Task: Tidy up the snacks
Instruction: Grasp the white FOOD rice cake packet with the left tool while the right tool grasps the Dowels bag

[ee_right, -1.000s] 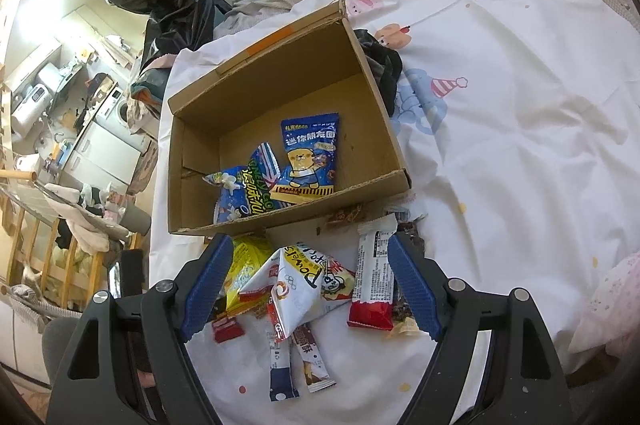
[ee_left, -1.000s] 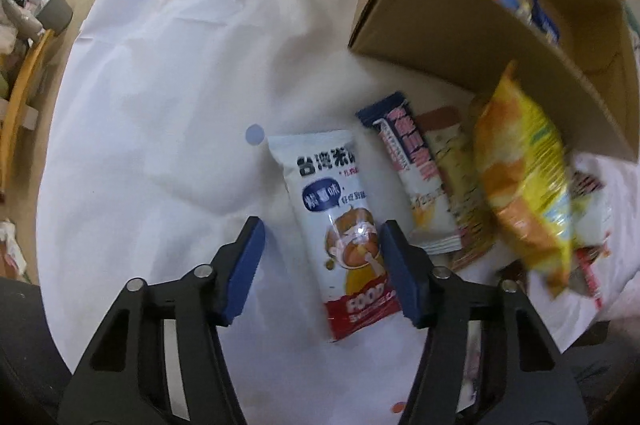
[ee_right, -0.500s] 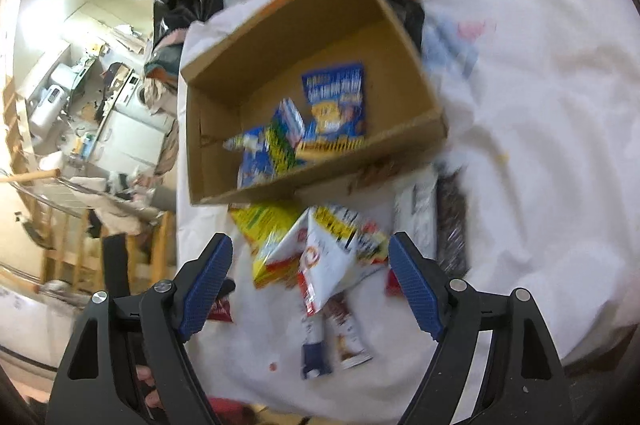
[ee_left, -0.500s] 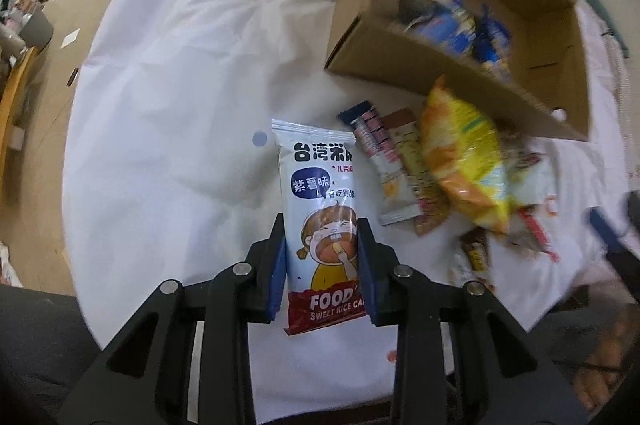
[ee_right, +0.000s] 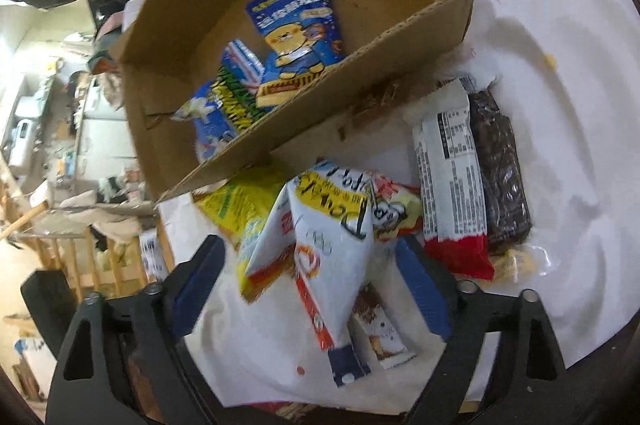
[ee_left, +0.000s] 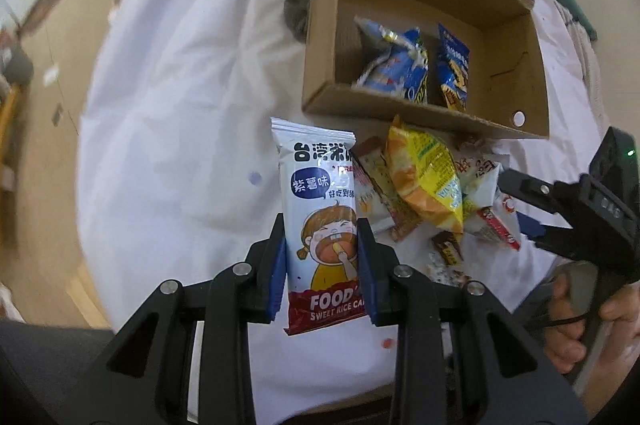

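Left wrist view – left gripper (ee_left: 322, 257) fingers clamp rice cake packet (ee_left: 320, 209); right gripper (ee_right: 310, 285) fingers spread wide, just opening.

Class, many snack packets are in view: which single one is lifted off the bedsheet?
The white sweet rice cake packet, clamped between the left gripper's jaws; the others lie on the sheet or inside the cardboard box.

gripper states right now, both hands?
Left gripper: shut on the sweet rice cake packet, just closed.
Right gripper: open, jaws just widened, straddling the white snack bag, pads not pressing it.
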Tool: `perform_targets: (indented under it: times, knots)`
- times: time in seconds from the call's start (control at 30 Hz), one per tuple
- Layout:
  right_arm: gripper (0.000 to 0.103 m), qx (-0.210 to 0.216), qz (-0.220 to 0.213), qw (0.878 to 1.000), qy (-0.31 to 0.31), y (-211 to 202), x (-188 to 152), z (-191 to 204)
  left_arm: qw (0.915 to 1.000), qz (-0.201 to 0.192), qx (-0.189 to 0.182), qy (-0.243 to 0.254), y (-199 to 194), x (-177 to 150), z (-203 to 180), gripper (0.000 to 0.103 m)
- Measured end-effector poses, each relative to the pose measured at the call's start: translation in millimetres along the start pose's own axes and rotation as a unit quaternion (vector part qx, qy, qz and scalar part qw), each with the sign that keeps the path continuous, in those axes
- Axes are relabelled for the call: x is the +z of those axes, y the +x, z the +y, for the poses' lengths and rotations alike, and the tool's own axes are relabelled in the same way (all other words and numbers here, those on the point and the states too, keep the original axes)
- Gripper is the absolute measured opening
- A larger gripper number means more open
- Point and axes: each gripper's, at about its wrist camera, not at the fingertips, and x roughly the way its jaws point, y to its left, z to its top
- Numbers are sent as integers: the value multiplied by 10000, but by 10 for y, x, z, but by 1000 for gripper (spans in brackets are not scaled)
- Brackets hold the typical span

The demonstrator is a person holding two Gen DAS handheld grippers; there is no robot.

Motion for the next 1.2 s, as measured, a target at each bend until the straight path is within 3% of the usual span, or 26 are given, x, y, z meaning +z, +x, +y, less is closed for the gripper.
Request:
perform_targets:
  times: [0.2, 0.3, 0.53, 0.73, 0.93, 1.2]
  knots:
    - [93, -455, 177, 9985, 265, 227, 63, -91, 9999, -117, -107, -38, -23, 87, -17, 28]
    - [91, -442, 362, 9980, 288, 306, 40, -124, 9997, 5, -209, -85, 15, 73, -21, 27]
    - [62, -433, 381, 9983, -19, 220, -22, -124, 9997, 22, -186, -154, 32, 77, 3, 28]
    - [54, -350, 353, 9983, -289, 73, -139, -151, 9997, 70, -53, -217, 74, 62, 16, 28]
    - [52, -78, 214, 9985, -506, -105, -320, -156, 9996, -28, 63, -265, 49, 60, 30, 28]
    - [52, 166, -301, 9957, -861, -442, -527, -22, 9983, -490, 289, -122, -103, 48, 36, 28]
